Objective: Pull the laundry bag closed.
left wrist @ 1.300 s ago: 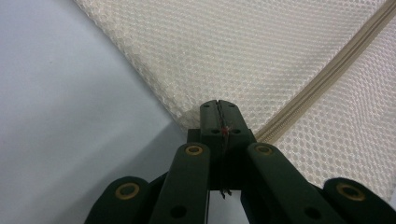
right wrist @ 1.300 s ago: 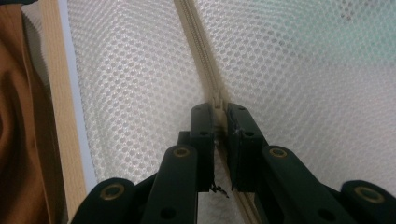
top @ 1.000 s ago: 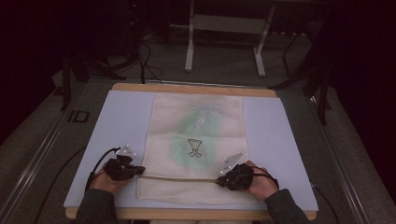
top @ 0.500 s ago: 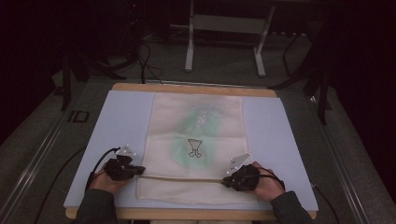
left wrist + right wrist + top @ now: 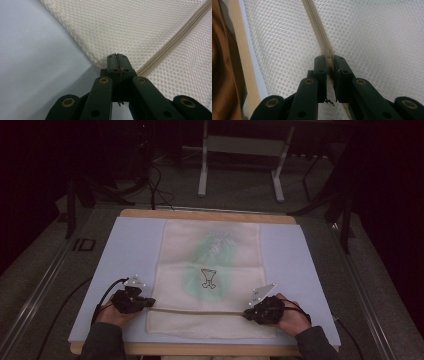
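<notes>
A cream mesh bag (image 5: 210, 265) lies flat on the pale blue mat (image 5: 130, 250), with a green garment and a small dark print (image 5: 209, 277) showing through it. Its zipper (image 5: 200, 311) runs across the near end. My left gripper (image 5: 150, 303) is at the zipper's left end, jaws shut on the bag's edge (image 5: 116, 56) beside the zipper tape (image 5: 175, 37). My right gripper (image 5: 247, 314) is at the zipper's right end. Its jaws (image 5: 328, 58) stand a narrow gap apart, pinching the zipper pull (image 5: 328, 53) on the zipper line (image 5: 315, 25).
The mat covers a wooden table whose far edge (image 5: 200, 214) and near edge (image 5: 242, 50) show. A metal stand (image 5: 240, 150) and cables (image 5: 155, 180) are on the floor beyond. A brown sleeve (image 5: 219, 62) is close to the right gripper.
My right gripper has slid a little to the right along the zipper line. The left gripper has held still on the bag's edge.
</notes>
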A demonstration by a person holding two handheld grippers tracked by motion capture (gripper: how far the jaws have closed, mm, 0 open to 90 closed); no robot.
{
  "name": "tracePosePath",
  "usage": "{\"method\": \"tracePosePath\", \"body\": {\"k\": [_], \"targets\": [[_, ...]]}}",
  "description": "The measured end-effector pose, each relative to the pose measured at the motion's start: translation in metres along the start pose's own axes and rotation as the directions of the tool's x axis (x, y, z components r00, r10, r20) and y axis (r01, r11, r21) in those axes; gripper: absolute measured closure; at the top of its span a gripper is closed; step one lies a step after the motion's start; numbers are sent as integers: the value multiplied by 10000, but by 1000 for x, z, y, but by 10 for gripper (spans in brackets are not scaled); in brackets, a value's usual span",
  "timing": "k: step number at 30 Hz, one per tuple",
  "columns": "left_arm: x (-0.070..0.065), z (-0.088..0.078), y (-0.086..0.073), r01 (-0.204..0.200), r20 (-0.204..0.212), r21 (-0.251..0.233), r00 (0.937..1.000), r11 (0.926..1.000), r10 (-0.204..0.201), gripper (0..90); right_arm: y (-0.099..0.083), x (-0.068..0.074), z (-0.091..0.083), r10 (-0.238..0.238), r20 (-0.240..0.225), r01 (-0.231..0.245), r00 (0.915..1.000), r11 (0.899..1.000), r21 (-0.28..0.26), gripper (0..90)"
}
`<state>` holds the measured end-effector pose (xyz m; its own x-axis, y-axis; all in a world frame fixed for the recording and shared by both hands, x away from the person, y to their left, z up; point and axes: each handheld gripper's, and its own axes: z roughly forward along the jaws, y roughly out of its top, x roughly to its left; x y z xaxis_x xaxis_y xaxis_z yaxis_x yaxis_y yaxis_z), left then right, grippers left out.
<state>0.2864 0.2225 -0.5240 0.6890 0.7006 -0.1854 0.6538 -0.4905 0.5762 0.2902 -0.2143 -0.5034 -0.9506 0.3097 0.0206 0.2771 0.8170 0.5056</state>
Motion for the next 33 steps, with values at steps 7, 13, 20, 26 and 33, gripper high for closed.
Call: {"method": "tracePosePath", "body": {"k": [7, 13, 20, 26, 33], "targets": [[0, 0, 0, -13, -4, 25, 10000, 10000, 13, 900, -3, -3, -6, 180, 143, -180, 9997, 9998, 35, 823], [0, 0, 0, -12, 8, 26, 10000, 10000, 12, 900, -7, -6, -10, 298, 134, -299, 9995, 9996, 17, 822], [0, 0, 0, -9, 15, 22, 10000, 10000, 9, 900, -13, -10, -13, 395, 90, -394, 9992, 9992, -13, 822], [0, 0, 0, -22, 15, 31, 10000, 10000, 22, 900, -18, -15, -18, 495, 67, -495, 9988, 9988, -9, 822], [0, 0, 0, -24, 14, 32, 10000, 10000, 24, 900, -22, -17, -20, 601, 3, -601, 9982, 9982, -22, 822]]}}
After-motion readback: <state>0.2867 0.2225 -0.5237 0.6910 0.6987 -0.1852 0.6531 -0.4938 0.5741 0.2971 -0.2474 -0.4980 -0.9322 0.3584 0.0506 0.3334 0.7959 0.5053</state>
